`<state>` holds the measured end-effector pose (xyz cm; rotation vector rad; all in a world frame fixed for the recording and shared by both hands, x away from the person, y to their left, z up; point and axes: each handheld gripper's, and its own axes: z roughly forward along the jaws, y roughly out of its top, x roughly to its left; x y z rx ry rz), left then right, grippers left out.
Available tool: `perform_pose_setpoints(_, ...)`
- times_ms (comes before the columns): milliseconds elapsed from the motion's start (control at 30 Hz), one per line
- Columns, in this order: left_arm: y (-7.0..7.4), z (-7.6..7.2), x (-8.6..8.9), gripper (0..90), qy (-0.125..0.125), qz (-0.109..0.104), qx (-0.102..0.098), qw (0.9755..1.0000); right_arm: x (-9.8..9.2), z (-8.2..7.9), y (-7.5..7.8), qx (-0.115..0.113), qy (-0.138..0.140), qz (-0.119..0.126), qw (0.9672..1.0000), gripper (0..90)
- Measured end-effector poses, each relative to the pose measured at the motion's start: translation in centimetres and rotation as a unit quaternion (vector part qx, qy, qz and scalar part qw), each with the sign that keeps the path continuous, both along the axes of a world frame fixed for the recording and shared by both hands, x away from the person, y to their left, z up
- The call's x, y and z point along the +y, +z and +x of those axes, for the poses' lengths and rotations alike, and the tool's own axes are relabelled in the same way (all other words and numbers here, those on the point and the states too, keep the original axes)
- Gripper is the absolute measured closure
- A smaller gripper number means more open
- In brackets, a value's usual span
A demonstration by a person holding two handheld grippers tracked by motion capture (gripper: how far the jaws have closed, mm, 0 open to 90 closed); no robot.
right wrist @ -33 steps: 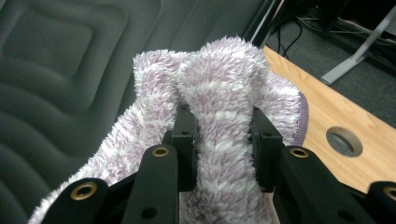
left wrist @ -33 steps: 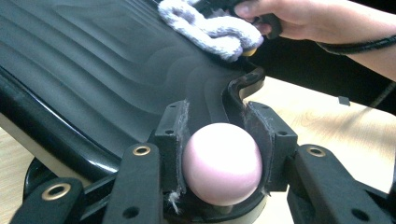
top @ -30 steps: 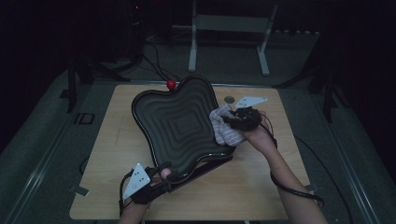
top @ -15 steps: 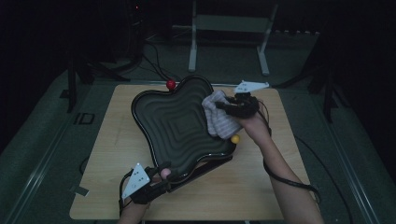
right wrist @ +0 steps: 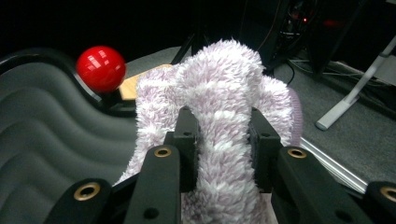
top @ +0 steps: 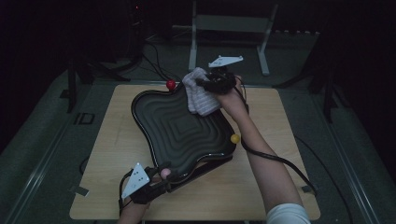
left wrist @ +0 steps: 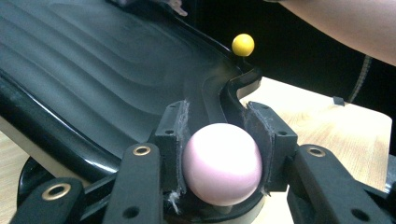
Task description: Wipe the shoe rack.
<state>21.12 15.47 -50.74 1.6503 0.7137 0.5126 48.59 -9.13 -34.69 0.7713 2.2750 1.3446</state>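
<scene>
Your right gripper (right wrist: 219, 140) clamps a fluffy lilac cloth (right wrist: 224, 93) above the black ridged tray (top: 180, 128), a red knob (right wrist: 101, 68) just beside it. Your left gripper (left wrist: 219, 149) grips the tray's pink knob (left wrist: 222, 163) between its jaws.

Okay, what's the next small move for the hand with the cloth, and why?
Probably bring the cloth back down onto the tray near the red knob and wipe inward. The right gripper is shut on the cloth, which hangs at the tray's far rim, and the left gripper clamps the pink knob, holding the tray.
</scene>
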Motion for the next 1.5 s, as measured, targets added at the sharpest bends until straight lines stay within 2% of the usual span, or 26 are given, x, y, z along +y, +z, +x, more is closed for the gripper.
perform_pose_setpoints(33,0.0,0.0,0.0,59.9,0.000,0.000,0.000,1.0000,0.3,0.2,-0.1,0.001,-0.001,0.002,1.0000,70.6)
perform_pose_setpoints(100,0.0,0.0,0.0,59.9,0.000,-0.001,0.000,1.0000,1.3,0.9,-0.6,0.001,-0.005,-0.010,0.9999,70.4)
perform_pose_setpoints(167,0.0,0.0,0.0,59.9,0.001,-0.001,0.000,1.0000,1.6,1.2,-1.1,0.003,-0.009,-0.023,0.9997,70.5)
perform_pose_setpoints(233,0.0,0.0,0.0,59.9,0.001,-0.001,0.000,1.0000,1.5,1.3,-1.3,0.005,-0.007,-0.023,0.9997,70.6)
perform_pose_setpoints(267,0.0,0.0,-0.1,59.9,0.001,-0.001,0.000,1.0000,1.4,0.9,-1.6,-0.001,-0.015,-0.035,0.9993,70.7)
perform_pose_setpoints(400,0.0,0.0,-0.1,59.9,0.003,-0.001,0.000,1.0000,0.7,0.2,-2.3,-0.011,-0.020,-0.045,0.9987,70.9)
perform_pose_setpoints(533,0.0,0.0,-0.1,59.9,0.003,-0.001,0.000,1.0000,-0.2,-0.2,-2.9,-0.004,-0.017,-0.041,0.9990,71.0)
perform_pose_setpoints(733,0.0,0.0,-0.1,59.9,0.003,-0.001,-0.001,1.0000,-1.4,-1.3,-3.6,-0.001,-0.010,-0.049,0.9988,71.1)
perform_pose_setpoints(1033,0.0,0.0,-0.1,59.9,0.004,-0.002,-0.001,1.0000,-2.9,-3.0,-5.0,0.011,-0.002,-0.034,0.9993,71.1)
perform_pose_setpoints(1300,0.0,0.0,-0.1,59.9,0.004,0.000,0.000,1.0000,-3.7,-4.9,-5.9,0.002,0.005,-0.050,0.9987,71.1)
perform_pose_setpoints(1500,0.0,0.0,-0.1,59.9,0.004,-0.001,0.000,1.0000,-4.4,-5.9,-6.6,0.004,0.011,-0.048,0.9988,71.2)
